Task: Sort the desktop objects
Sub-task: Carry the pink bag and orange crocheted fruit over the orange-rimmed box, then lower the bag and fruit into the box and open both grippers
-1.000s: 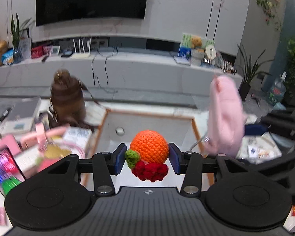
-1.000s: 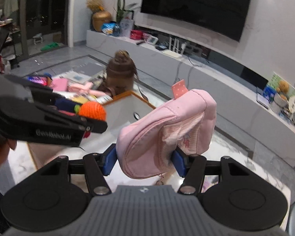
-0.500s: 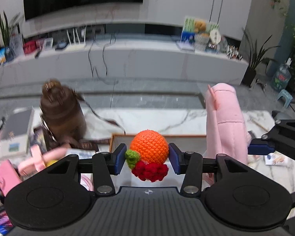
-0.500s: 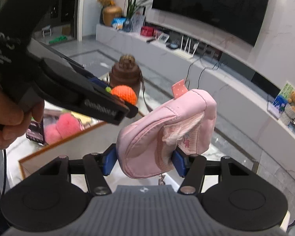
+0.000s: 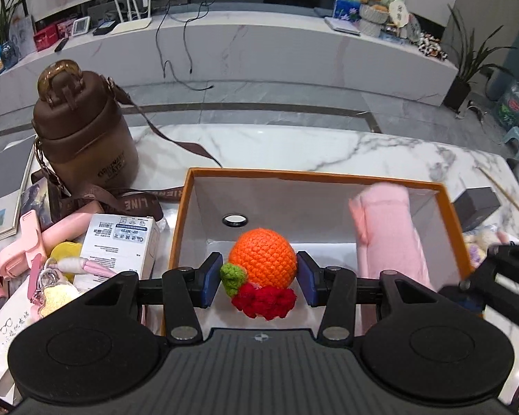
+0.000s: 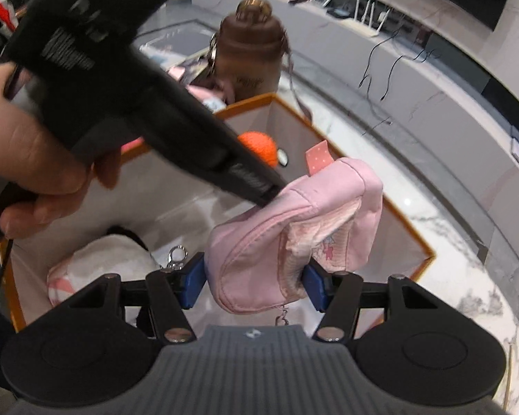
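Note:
My left gripper is shut on a crocheted orange ball with a green leaf and red berries, held above the open orange-rimmed box. My right gripper is shut on a pink fabric pouch, also over the box. In the left wrist view the pouch hangs at the box's right side. In the right wrist view the left gripper's black body crosses the picture, a hand holds it, and the orange ball shows behind it. A white and pink soft item lies in the box.
A brown bottle with a strap stands left of the box on the marble table. A white carton, pink items and a book crowd the left. A small dark box lies right of the box. A small ring rests inside.
Both grippers have moved forward and tilted down over the orange-rimmed box, each still gripping its item. The box interior now fills more of both views.

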A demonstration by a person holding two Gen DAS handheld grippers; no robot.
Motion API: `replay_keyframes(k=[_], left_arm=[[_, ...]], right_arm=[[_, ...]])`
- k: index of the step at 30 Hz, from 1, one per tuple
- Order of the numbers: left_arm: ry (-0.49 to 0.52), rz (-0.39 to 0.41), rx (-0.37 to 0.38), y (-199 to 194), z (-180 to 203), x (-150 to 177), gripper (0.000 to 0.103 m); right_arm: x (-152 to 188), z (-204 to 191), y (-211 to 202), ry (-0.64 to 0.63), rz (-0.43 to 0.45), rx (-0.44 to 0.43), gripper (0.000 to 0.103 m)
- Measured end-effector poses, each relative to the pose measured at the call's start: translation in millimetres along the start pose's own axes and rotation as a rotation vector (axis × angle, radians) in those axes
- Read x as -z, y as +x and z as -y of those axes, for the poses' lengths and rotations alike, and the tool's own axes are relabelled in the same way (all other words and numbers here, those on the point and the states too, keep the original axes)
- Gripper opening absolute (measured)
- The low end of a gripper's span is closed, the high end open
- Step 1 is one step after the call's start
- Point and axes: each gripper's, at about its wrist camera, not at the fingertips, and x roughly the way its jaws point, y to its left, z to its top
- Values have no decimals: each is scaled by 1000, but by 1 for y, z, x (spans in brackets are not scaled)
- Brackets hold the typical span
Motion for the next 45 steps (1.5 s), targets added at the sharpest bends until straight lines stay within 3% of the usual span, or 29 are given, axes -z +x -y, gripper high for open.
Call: replay_keyframes(k=[4, 9, 15, 19, 23, 25, 29, 35, 45], left_arm=[[-5, -16, 3, 9, 3, -6, 53], [18, -26, -57, 17, 14, -11, 54], [33, -24, -60, 24, 15, -17, 54], [60, -23, -74, 28, 19, -18, 56], [55, -18, -68, 29, 19, -19, 58], [52, -15, -50, 29, 19, -19, 63], [49, -5, -32, 27, 20, -18, 81], [69, -8, -68, 26, 23, -17, 82], [-67, 21, -12, 2, 4, -20, 83]], right_arm=[[-1, -1, 14, 1, -23, -25, 61], [-13, -5, 35, -28, -43, 7, 61], [-23, -8, 59, -53, -94, 26, 60], [-20, -5, 69, -50, -124, -2, 61], [-22, -2, 68, -44, -116, 1, 62], [-22, -3, 66, -50, -106, 2, 69], [-23, -6, 61, -59, -90, 6, 79], [-24, -5, 47, -52, -75, 15, 80], [-23, 1, 1, -15, 6, 31, 82]])
